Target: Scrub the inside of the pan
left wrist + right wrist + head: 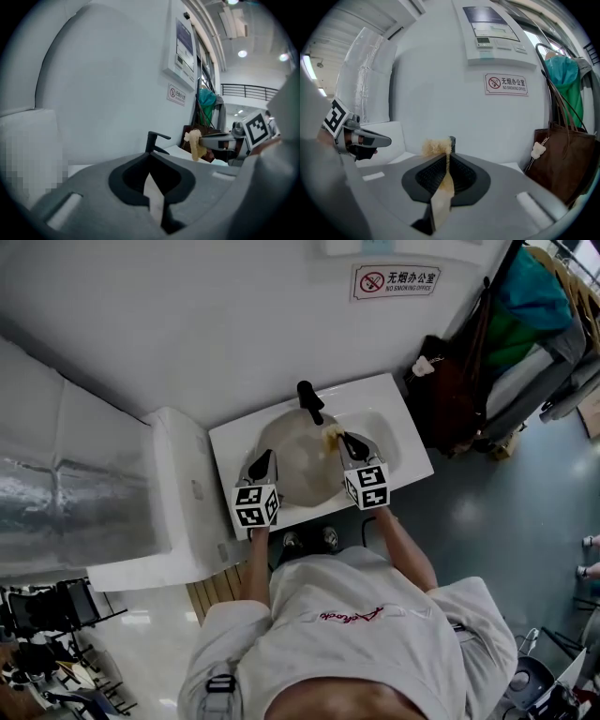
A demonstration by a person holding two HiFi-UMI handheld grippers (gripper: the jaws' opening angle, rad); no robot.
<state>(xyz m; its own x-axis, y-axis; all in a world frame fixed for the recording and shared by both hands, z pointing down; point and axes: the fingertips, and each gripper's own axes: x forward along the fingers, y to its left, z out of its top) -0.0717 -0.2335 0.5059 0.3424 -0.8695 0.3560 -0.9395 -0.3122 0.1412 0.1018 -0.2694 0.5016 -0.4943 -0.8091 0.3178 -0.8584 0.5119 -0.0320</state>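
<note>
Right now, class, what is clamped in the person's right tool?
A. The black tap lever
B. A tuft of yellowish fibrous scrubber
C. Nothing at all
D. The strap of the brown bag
B: in the right gripper view the right tool is closed on a yellowish fibrous scrubber, whose frayed tuft sticks out past the tips.
</note>
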